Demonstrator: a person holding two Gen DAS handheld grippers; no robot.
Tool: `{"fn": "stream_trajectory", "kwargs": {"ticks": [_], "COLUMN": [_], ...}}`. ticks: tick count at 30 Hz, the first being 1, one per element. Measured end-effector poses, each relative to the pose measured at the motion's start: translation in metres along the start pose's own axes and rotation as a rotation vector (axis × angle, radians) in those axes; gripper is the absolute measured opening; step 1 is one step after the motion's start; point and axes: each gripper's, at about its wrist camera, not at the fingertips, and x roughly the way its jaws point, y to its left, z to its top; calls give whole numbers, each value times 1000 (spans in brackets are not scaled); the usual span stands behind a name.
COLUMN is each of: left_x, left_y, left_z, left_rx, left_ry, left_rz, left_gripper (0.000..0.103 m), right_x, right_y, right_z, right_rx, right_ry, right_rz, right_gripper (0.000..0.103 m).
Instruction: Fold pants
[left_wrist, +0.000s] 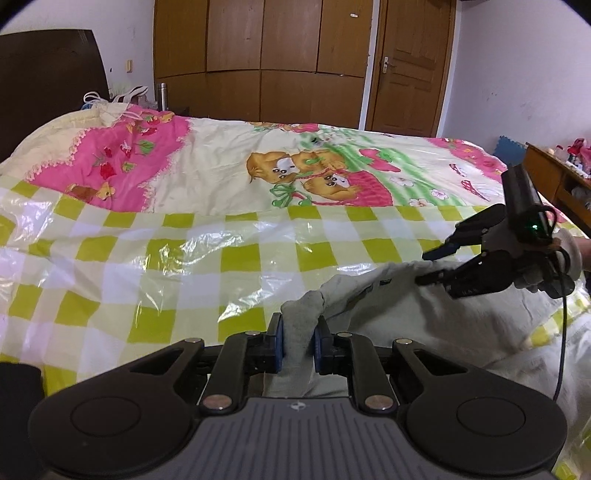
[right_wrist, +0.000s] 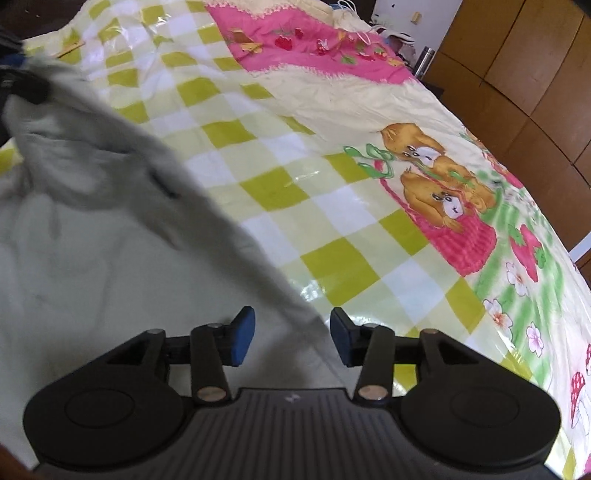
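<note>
The left gripper (left_wrist: 297, 345) is pinching a bunched fold of the pale grey, soft cotton pants (left_wrist: 424, 302) between its blue pads (left_wrist: 277, 345), lifting that end off the bed. The cloth runs taut from this pinch toward the right, then sags into a loose heap at the near right of the glossy green-and-white checked plastic sheet (left_wrist: 155, 258) (which covers the near half of the cartoon-printed quilt (left_wrist: 229, 170)).

The right gripper (right_wrist: 291, 341) hangs over the pants' far edge with its jaws spread wide and nothing pressed between them; the sloping hem (right_wrist: 258, 266) passes just under the gap.

By their look the pants are light, limp and will drape wherever unsupported, so one pinch will not keep them flat. The slick sheet should let them slide easily. A sensible hold is the thicker edge or hem, a full fold deep, with the second grip well apart along the same edge.
</note>
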Motion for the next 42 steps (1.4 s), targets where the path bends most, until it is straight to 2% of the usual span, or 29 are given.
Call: {"fn": "stream_trajectory", "kwargs": {"ticks": [2, 3, 4, 8, 12, 14, 16, 19, 22, 26, 32, 36, 39, 42], "left_x": [1, 3, 5, 4, -28, -49, -65, -71, -71, -77, -87, -92, -100, -117], "left_y": [5, 7, 10, 19, 21, 24, 28, 36, 45, 46, 37, 31, 37, 41], "left_z": [-4, -5, -5, -3, -10, -27, -56, -107, -150, -181, -190, -202, -209, -210], "left_rx": [-14, -23, -32, -67, -93, -123, -156, -213, -284, -308, -252, -171, -207, -245], "left_ry": [5, 6, 5, -27, -101, -125, -129, -65, 11, 28, 19, 68, 86, 50], "left_rz": [10, 19, 27, 52, 34, 27, 30, 68, 92, 101, 108, 151, 156, 184], "left_gripper": [29, 29, 29, 29, 29, 29, 30, 30, 30, 31, 35, 39, 39, 39], "right_x": [4, 5, 4, -30, -102, -149, -189, -221, -209, -167, -150, -147, -142, -146], "right_y": [-1, 1, 2, 3, 9, 25, 57, 123, 185, 239, 253, 255, 256, 263], "right_z": [-2, -3, -4, -6, 0, -2, -10, -34, -62, -94, -107, -110, -117, -120], "right_rx": [3, 2, 1, 31, 96, 134, 109, 56, 35, 78, 53, 20, 1, -33], "right_ry": [23, 40, 54, 21, -61, -119, -164, -179, -120, 14, 67, 69, 106, 97], "right_rz": [-9, -17, -19, -35, -72, -68, -63, -18, 101, 230, 200, 166, 165, 162], "right_gripper": [36, 15, 1, 1, 1, 1, 1, 1, 1, 1, 1, 1, 3, 10]}}
